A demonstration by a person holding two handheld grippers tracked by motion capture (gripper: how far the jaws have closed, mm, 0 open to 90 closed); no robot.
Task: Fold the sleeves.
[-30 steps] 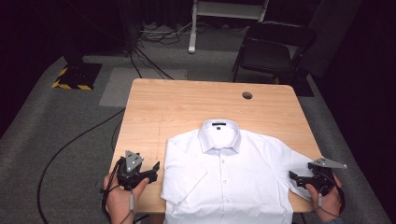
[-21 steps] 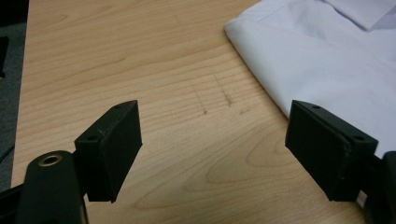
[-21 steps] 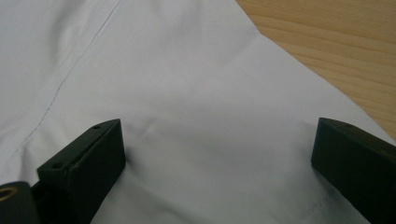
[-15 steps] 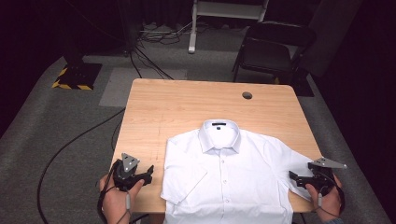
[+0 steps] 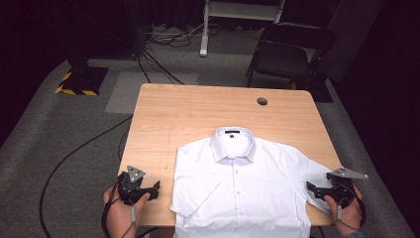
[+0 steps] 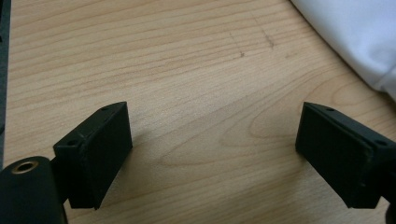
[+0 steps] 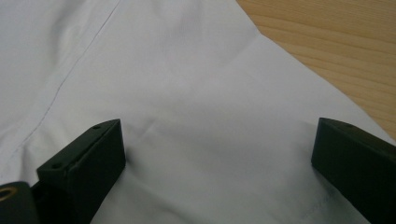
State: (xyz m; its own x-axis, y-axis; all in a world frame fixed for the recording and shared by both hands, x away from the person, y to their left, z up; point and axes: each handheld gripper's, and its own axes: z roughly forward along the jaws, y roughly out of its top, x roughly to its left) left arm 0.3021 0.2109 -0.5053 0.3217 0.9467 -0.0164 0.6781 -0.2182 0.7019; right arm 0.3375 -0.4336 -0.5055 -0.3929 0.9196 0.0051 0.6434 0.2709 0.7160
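A white short-sleeved shirt (image 5: 245, 186) lies flat and buttoned on the wooden table (image 5: 198, 114), collar toward the far side. My left gripper (image 5: 154, 189) rests on bare wood near the table's front left corner, just left of the shirt's sleeve. In the left gripper view its jaws stand wide apart over the wood (image 6: 196, 93), with the shirt's edge (image 6: 355, 32) at the upper right. My right gripper (image 5: 313, 189) is at the shirt's other sleeve. In the right gripper view its jaws are spread over the white cloth (image 7: 187, 93), nothing pinched between them.
A round cable hole (image 5: 262, 101) is in the table's far right part. A dark chair (image 5: 289, 49) stands beyond the table. Cables (image 5: 74, 153) run across the grey floor at the left. Bare wood lies behind the shirt.
My left gripper has drifted slightly toward the front edge of the table and turned a little. The right gripper and the shirt have stayed where they were.
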